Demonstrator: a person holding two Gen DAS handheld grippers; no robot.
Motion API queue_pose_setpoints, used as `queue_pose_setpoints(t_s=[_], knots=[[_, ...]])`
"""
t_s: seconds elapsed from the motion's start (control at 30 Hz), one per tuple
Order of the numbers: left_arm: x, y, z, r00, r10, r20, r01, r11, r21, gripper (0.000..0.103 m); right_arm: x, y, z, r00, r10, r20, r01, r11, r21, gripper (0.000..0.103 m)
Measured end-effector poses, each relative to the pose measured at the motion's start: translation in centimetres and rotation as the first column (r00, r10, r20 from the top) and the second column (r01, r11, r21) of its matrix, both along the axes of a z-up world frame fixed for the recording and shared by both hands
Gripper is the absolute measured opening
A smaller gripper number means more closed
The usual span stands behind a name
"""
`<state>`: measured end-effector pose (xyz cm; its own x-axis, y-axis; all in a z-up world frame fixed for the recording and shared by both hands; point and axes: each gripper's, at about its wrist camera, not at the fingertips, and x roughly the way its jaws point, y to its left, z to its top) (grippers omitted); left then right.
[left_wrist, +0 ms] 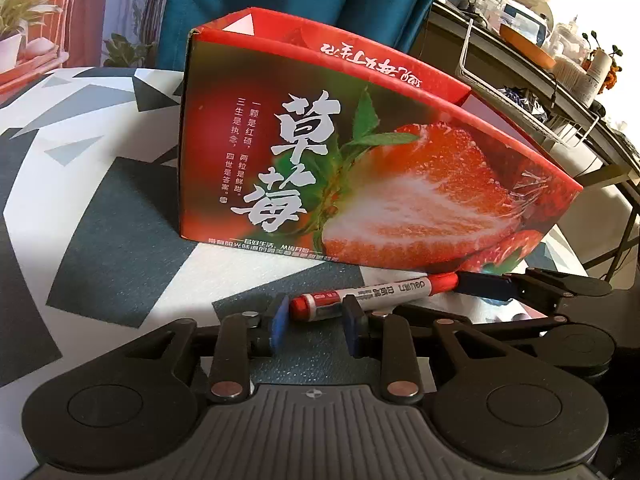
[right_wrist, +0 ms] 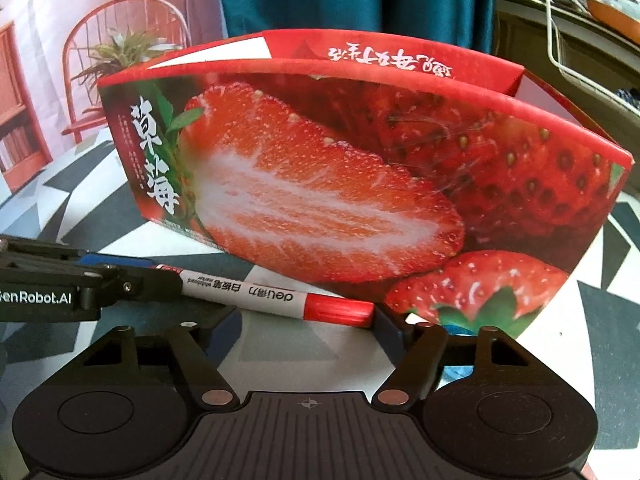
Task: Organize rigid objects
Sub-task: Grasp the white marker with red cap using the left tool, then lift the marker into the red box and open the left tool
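Both claws meet on one red marker (left_wrist: 376,293): left claw (left_wrist: 316,322) pinches its barrel, right claw (right_wrist: 312,320) spread around its cap, before the strawberry box (right_wrist: 340,168).

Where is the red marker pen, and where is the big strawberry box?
red whiteboard marker (right_wrist: 256,296): right wrist view, on its white printed barrel.
strawberry box (left_wrist: 400,200): left wrist view, on the cut strawberry picture on its front wall.
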<state>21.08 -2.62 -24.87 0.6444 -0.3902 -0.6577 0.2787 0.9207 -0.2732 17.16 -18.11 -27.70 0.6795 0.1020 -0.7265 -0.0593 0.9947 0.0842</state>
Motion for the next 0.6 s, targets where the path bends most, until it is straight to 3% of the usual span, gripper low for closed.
queue_pose_setpoints(t_s=[0.23, 0.6], knots=[[-0.8, 0.3, 0.5, 1.0, -0.006, -0.004, 0.006, 1.0, 0.001, 0.032, -1.3, 0.5, 0.8, 1.0, -0.006, 0.005, 0.006, 1.0, 0.002, 0.066], [-3.3, 0.5, 3.1, 0.997, -0.014, 0.078, 0.014, 1.0, -0.001, 0.036, -4.2, 0.9, 3.9, 0.996, -0.008, 0.086, 0.009, 1.0, -0.005, 0.066]])
